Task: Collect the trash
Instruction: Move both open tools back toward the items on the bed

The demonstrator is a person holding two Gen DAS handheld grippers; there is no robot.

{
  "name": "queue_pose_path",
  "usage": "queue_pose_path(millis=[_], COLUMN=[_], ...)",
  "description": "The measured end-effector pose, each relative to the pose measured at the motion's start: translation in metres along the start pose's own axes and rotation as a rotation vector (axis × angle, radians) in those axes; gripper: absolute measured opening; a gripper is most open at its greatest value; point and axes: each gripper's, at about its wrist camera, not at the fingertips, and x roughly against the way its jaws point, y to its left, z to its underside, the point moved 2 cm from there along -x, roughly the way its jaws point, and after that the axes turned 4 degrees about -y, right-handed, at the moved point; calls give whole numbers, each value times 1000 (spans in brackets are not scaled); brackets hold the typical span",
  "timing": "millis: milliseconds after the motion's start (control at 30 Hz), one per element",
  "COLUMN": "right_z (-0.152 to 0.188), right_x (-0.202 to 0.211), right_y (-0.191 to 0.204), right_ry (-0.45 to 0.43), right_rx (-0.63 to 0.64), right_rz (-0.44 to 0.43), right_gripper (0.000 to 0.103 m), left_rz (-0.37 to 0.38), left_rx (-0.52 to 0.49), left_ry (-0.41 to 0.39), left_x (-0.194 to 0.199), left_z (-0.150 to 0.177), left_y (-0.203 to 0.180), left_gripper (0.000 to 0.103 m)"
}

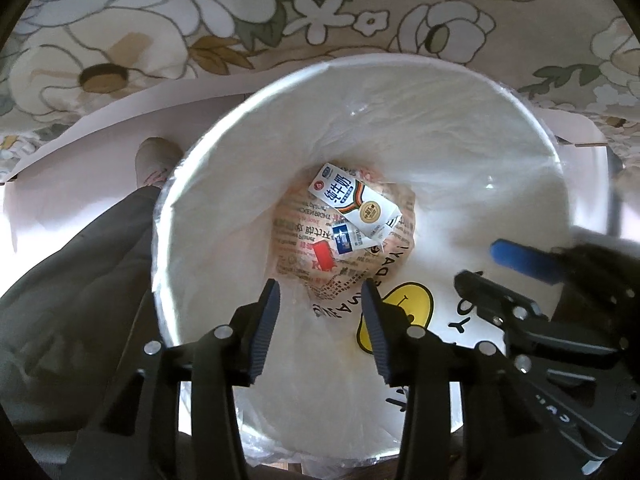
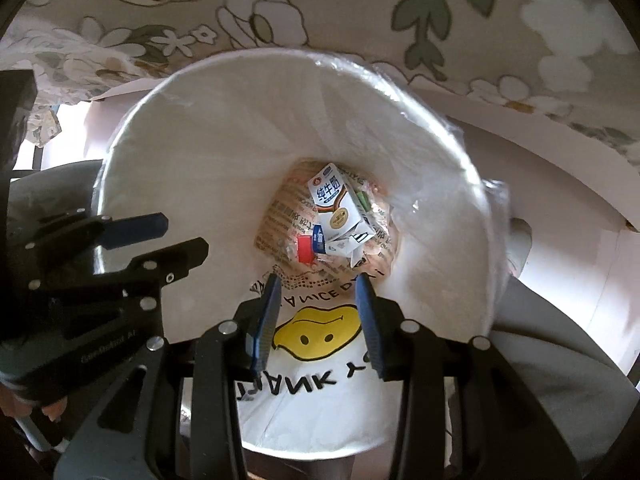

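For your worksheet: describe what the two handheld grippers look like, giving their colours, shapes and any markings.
The left gripper and the right gripper are alike: black angular frames with round silver bolt heads, each ending in two flat blue ribbed fingers. The left gripper's body bears pale lettering, too blurred to read.

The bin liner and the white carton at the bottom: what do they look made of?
Bin liner: thin white plastic film, by the look; glossy, crinkled highlights where it folds over the rim, with a yellow smiley and black lettering printed on it. Milk carton: probably coated paperboard; sharp folded edges, flattened flaps and a smooth printed face. Neither can be confirmed by sight alone.
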Motion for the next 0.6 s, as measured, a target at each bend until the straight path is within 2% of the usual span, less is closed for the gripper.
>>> queue_pose_path(millis=[100,367,467,600], right_z=[2,12,18,22], right_x=[16,67,94,135], right_y=[3,16,19,21], right_ry=[-32,-92,-120,-166], right_rx=[25,106,118,157], right_rz=[26,36,41,65], right_gripper=[40,40,49,51], left_rz=[-26,-9,5,8], left_rx=[-13,-61,-75,-105], left_ry=[-39,-108,-131,-203], left_x=[11,64,96,142], left_z=[2,9,9,7], left_y=[-2,-10,-9,-13], left_gripper=[46,50,50,58])
